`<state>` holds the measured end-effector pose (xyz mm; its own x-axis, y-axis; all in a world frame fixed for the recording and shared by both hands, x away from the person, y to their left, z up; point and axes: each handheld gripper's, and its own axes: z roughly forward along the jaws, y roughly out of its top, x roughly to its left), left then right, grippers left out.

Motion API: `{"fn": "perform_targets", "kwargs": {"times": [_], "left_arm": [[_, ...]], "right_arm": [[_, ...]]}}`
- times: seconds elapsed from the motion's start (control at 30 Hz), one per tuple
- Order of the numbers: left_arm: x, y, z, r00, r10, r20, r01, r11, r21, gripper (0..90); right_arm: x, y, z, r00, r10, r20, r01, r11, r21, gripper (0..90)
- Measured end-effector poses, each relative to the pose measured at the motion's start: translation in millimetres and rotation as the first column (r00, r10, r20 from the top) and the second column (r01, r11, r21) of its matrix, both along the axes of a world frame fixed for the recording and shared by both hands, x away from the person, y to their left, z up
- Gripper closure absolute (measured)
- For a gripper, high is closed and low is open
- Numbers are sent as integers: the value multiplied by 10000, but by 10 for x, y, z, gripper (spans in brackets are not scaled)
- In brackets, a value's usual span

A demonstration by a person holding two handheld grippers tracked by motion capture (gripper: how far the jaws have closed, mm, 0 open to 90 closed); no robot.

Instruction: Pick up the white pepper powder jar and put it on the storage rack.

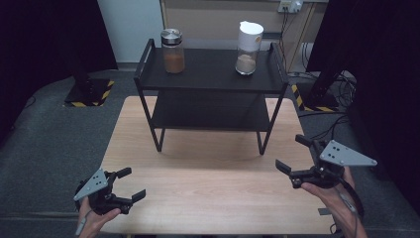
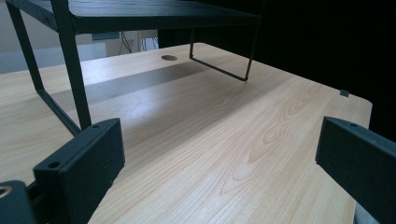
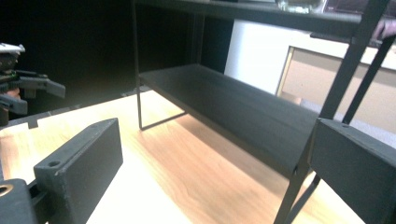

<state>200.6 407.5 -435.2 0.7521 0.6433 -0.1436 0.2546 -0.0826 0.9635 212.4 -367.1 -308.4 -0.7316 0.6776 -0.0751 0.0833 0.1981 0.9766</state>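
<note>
Holding your left gripper point(image 1: 134, 183) and right gripper point(image 1: 291, 153) low over the near table point(image 1: 208, 193), you keep both pairs of jaws spread wide and empty. Beyond them the black shelf rack point(image 1: 213, 79) runs crosswise, with a brown-filled jar point(image 1: 173, 51) and a white-lidded jar point(image 1: 247, 48) upright on top.

I see a pale wood-grain table point(image 1: 208, 173) with a smooth satin sheen; the rack point(image 1: 210, 82) is matt black metal — my grippers' jaws look like matt black plastic, plates dull grey.
</note>
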Motion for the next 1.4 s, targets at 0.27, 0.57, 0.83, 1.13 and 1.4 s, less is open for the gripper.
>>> {"fn": "perform_targets", "kwargs": {"times": [0.27, 0.57, 0.83, 1.13, 1.4], "left_arm": [[-12, 1, 0, 10000, 37, 61, -37, 10000, -8, 3], [-27, -9, -1, 9998, 118, 133, -119, 9999, 54, 3], [-47, -11, -7, 9994, 196, 294, -199, 9998, 93, 4], [-57, -5, -12, 9992, 218, 337, -221, 9997, 78, 5], [-67, -8, -10, 9986, 288, 452, -293, 9995, 100, 5]], "right_arm": [[-110, -55, -314, 9981, -254, -554, 261, 9996, 121, 33], [-205, -107, -625, 9934, -465, -1049, 481, 9988, 131, 30], [-315, -66, -859, 9910, -638, -1173, 647, 9979, 37, 30], [-422, 4, -1055, 9919, -537, -1150, 532, 9986, -76, 31], [-448, 75, -1159, 9933, -567, -1006, 559, 9984, -107, 32]]}}
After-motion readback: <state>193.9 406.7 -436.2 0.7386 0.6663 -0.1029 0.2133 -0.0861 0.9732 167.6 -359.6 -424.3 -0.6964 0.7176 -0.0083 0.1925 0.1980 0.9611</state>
